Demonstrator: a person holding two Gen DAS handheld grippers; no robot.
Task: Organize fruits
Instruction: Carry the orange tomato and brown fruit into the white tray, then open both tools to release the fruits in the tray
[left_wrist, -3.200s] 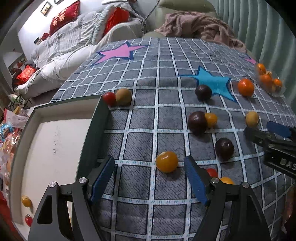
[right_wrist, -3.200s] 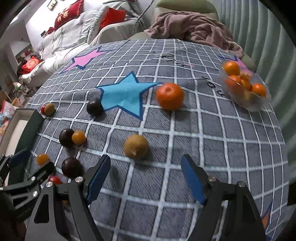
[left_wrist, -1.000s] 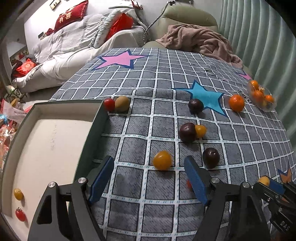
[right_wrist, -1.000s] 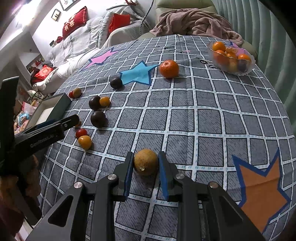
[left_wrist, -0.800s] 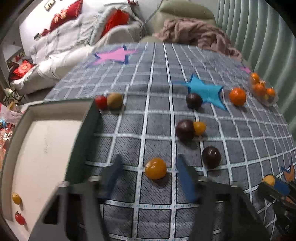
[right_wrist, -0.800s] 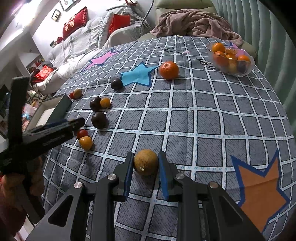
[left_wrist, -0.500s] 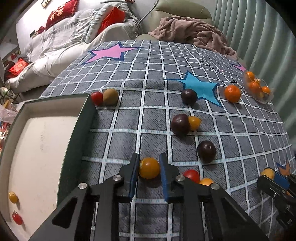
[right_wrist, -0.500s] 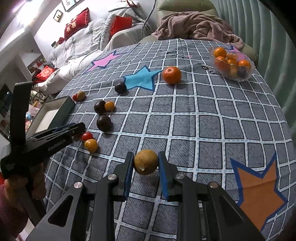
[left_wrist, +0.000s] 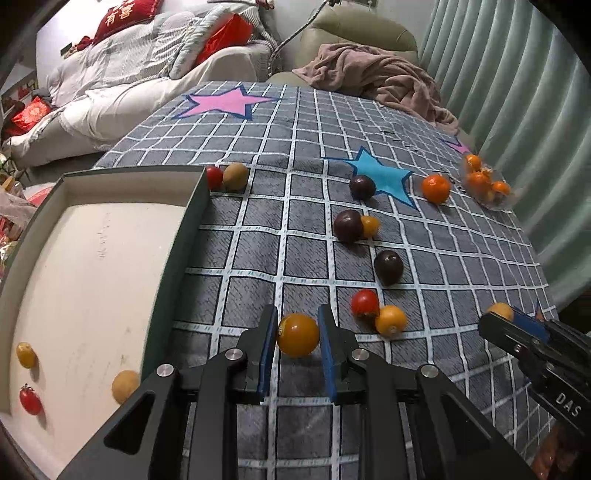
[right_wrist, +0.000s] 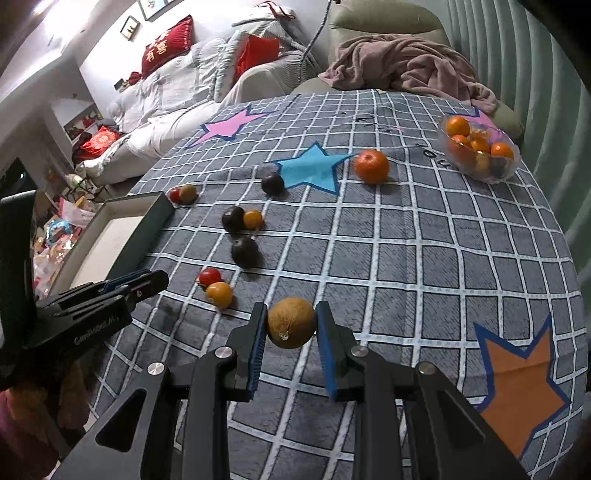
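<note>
My left gripper (left_wrist: 297, 334) is shut on a small orange tomato (left_wrist: 297, 334), held just above the checked cloth beside the green box (left_wrist: 177, 254). The box holds a yellow tomato (left_wrist: 26, 355), a red tomato (left_wrist: 30, 399) and a pale round fruit (left_wrist: 125, 386). My right gripper (right_wrist: 291, 325) is shut on a brown round fruit (right_wrist: 291, 323) above the cloth; it shows at the right of the left wrist view (left_wrist: 517, 325). Loose on the cloth lie a red tomato (left_wrist: 365, 302), an orange tomato (left_wrist: 390, 320), dark plums (left_wrist: 388, 266) and a mandarin (left_wrist: 436, 188).
A clear bowl of mandarins (right_wrist: 480, 153) stands at the far right of the table. A red tomato and a brown fruit (left_wrist: 235, 176) rest against the box's far corner. A pink blanket (left_wrist: 376, 81) and a sofa lie beyond the table.
My left gripper closed on the orange tomato and lifted it slightly. My right gripper closed on the brown fruit earlier and still holds it, raised above the cloth.
</note>
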